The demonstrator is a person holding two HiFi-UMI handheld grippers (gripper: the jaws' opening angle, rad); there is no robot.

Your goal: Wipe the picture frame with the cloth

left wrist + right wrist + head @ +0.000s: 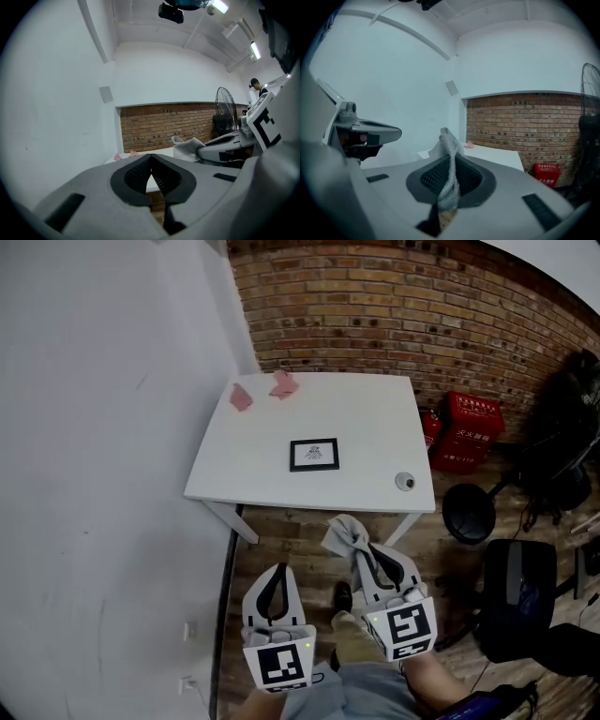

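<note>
We've got the right tool (pixel 364 557) pinched on the grey cloth (pixel 343 534), which bunches up past its tips. The left tool (pixel 273 576) is closed with nothing in it. Both sit off the near edge of the white bench (pixel 375 413). The picture frame (pixel 314 455) lies flat mid-bench, well apart from both tools, on their far side.
</note>
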